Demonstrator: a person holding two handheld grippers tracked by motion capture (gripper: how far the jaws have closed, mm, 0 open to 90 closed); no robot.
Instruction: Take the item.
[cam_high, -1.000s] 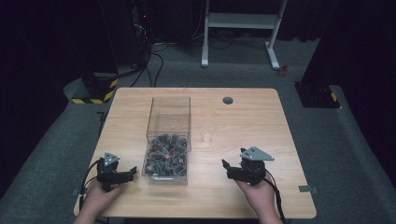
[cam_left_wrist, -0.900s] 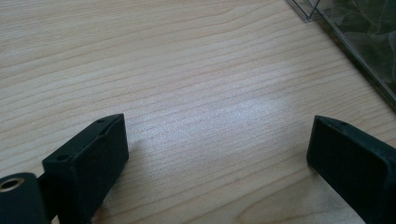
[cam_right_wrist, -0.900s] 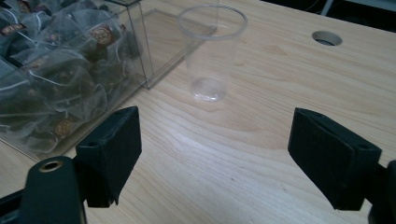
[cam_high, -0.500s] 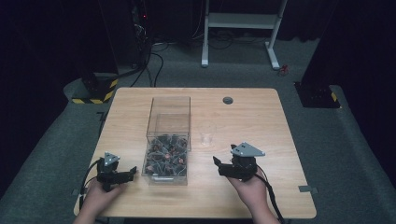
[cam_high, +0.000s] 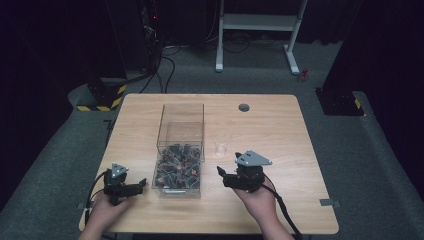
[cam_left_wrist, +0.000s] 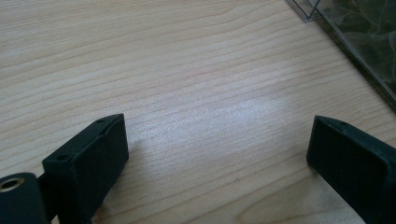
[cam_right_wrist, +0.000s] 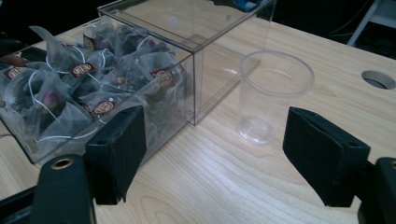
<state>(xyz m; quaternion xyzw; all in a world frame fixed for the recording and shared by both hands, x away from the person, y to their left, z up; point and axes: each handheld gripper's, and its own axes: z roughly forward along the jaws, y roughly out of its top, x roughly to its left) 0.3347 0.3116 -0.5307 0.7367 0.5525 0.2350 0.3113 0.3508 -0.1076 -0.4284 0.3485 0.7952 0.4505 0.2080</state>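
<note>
The clear plastic cup (cam_right_wrist: 274, 97) stands upright and empty on the table (cam_high: 280, 125), just right of the clear box (cam_high: 181, 145) and a little beyond the right gripper (cam_high: 226, 176). It looks thin-walled and very light, so I'd judge it will slide or tip at a nudge and dent under a hard squeeze; its smooth wall is likely slippery. The safest hold seems to be across the middle of the wall, one jaw on each side, closed only until it stops yielding, or else over the rim with one jaw inside

In the right gripper view the cup sits between the two black jaws, which stand wide apart with nothing in them. The box beside it holds a heap of tea bags (cam_right_wrist: 84, 88) in its near part: soft, light mesh pouches with strings and paper tags, easy to pinch at a corner

The left gripper (cam_high: 131, 188) rests near the box's left side, jaws wide and empty over bare wood
</note>
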